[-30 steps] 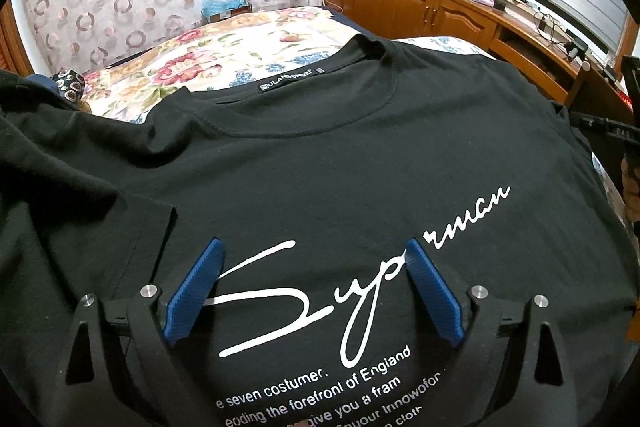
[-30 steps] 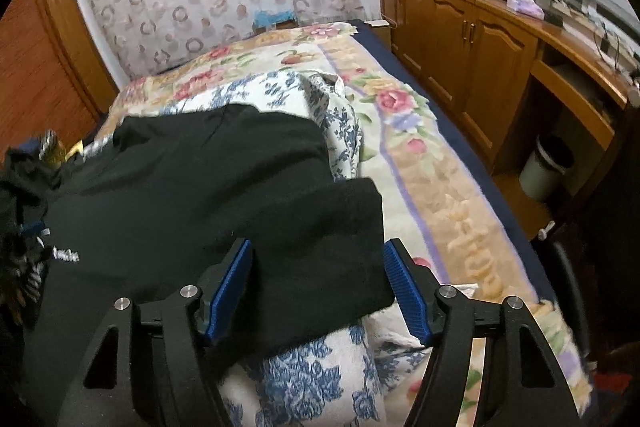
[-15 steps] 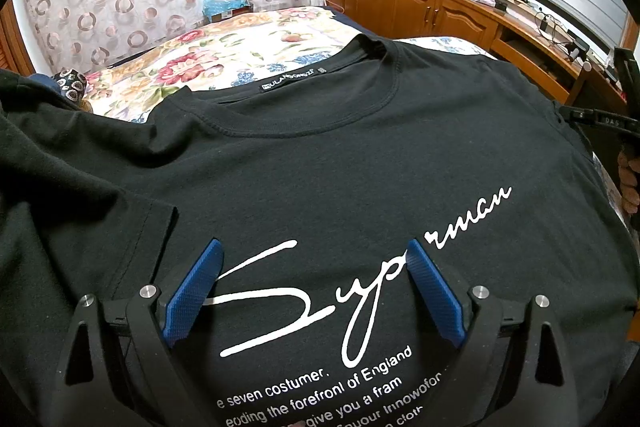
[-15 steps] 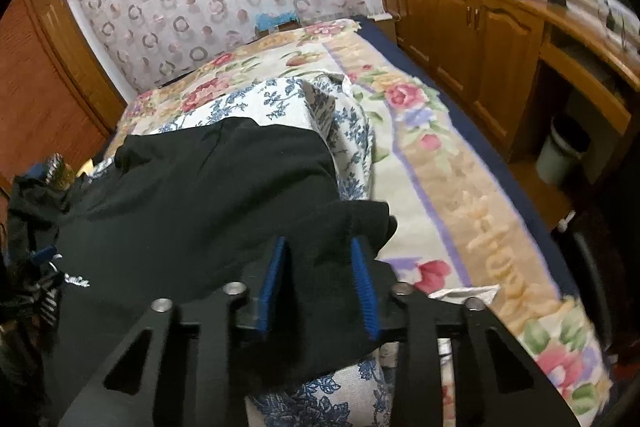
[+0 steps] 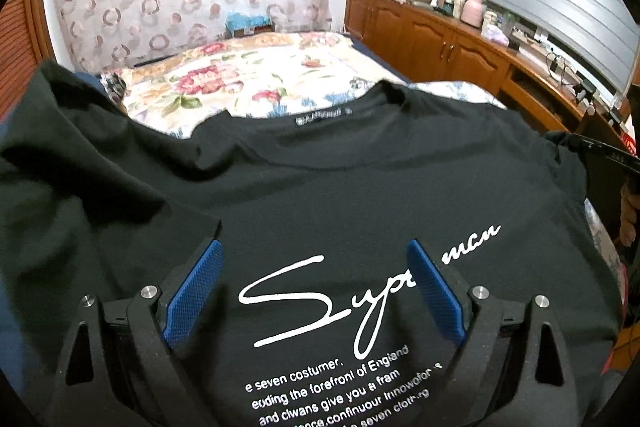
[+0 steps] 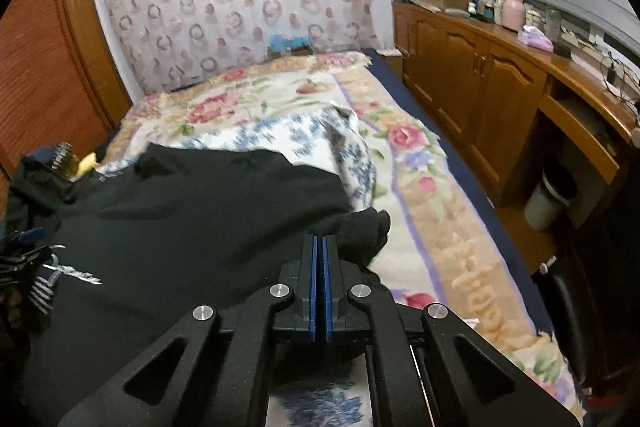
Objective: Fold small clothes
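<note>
A black T-shirt [image 5: 340, 187] with white "Supreme" script lies face up on the bed, collar away from me. My left gripper [image 5: 312, 251] hovers open over its chest print, with the blue pads [image 5: 192, 291] wide apart and gripping nothing. In the right wrist view, the shirt [image 6: 192, 227] spreads to the left. My right gripper [image 6: 320, 241] finishes closing, and its blue pads pinch the bunched sleeve [image 6: 360, 227] at the shirt's right edge. In the left wrist view, the right gripper's black arm [image 5: 600, 151] shows at the far right with a hand [image 5: 628, 219] behind it.
The bed carries a floral quilt [image 6: 432, 195] and a blue-and-white cloth [image 6: 320, 135] under the shirt. Wooden cabinets [image 6: 480, 87] with clutter on top line the right wall, with a bin [image 6: 548, 203] on the floor. Other dark clothes [image 6: 44, 167] are heaped at the left.
The right gripper's jaws went from wide open to shut on the sleeve, which is now bunched and slightly lifted. The left gripper rose a little over the shirt and stayed open.
</note>
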Action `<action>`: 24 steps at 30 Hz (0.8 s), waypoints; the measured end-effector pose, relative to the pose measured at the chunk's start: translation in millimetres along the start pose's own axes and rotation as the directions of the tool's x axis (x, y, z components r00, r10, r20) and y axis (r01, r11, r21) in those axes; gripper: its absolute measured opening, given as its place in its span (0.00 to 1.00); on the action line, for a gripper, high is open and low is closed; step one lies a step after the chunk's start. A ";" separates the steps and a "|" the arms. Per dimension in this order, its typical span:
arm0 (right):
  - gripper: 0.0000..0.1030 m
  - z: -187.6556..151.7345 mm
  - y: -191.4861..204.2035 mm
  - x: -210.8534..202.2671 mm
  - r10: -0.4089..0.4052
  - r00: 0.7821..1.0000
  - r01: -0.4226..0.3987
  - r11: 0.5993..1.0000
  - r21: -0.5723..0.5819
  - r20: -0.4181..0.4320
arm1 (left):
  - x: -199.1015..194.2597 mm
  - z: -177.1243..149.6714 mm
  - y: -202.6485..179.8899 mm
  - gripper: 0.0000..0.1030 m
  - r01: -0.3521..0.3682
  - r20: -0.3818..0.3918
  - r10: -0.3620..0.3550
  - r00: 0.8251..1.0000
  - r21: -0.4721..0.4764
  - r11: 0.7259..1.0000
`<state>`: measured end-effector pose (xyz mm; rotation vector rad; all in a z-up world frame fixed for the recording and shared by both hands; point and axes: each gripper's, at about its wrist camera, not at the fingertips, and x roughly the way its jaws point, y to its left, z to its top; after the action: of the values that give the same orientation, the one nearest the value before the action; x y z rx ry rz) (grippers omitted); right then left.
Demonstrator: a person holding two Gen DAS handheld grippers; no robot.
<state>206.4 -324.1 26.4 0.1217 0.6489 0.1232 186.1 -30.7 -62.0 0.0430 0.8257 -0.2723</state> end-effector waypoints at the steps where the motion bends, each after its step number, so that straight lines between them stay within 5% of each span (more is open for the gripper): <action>1: 0.02 1.0 4.3 -4.3 0.016 1.000 -0.016 1.000 -0.008 0.011 | -4.0 1.9 -0.6 0.91 -0.003 0.011 0.003 1.000 0.004 1.000; 9: 0.02 2.0 52.8 -22.4 0.162 0.985 -0.156 0.982 -0.102 0.053 | -30.3 10.7 1.4 0.91 -0.029 0.095 0.030 0.995 -0.017 0.999; 16: 0.02 -22.8 97.5 -2.0 0.290 0.956 -0.293 0.939 -0.180 -0.046 | -40.1 5.9 1.1 0.91 -0.044 0.123 0.047 0.991 -0.029 0.999; 24: 0.04 -46.9 109.3 24.6 0.278 0.956 -0.292 0.935 -0.200 -0.097 | -49.8 -2.1 2.5 0.91 0.014 0.137 -0.007 0.991 -0.053 0.999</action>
<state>189.0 -209.1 -8.8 0.0048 0.6783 0.4783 153.1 -16.9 -27.2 -0.0301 0.6964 -0.2597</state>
